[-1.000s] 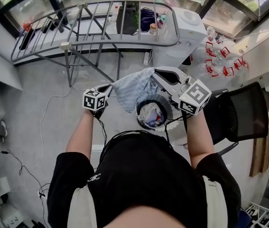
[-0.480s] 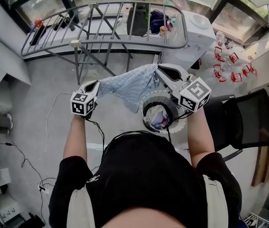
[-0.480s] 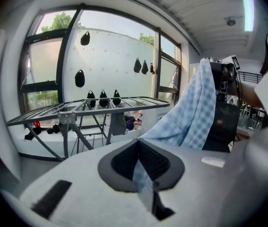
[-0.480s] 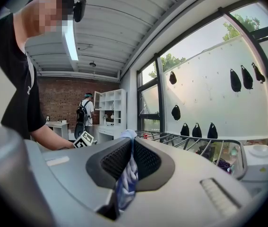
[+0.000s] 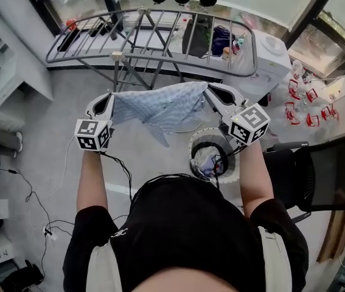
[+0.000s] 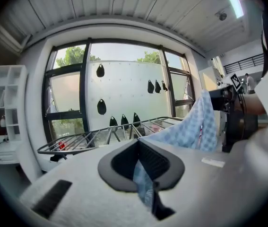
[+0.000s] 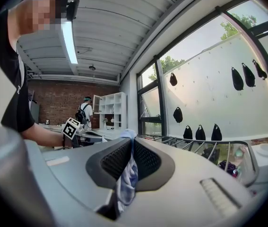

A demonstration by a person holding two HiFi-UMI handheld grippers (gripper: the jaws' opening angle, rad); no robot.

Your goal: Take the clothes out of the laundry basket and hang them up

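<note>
Blue checked cloth, light and floppy by the look of it, hangs stretched just short of the drying rack, left gripper and right gripper each clamped on an opposite edge, sensible holds since the middle sags.

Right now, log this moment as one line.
left tongs: shut on cloth | right tongs: shut on cloth | cloth: stretched between them, not yet on rack | basket: clothes inside
</note>
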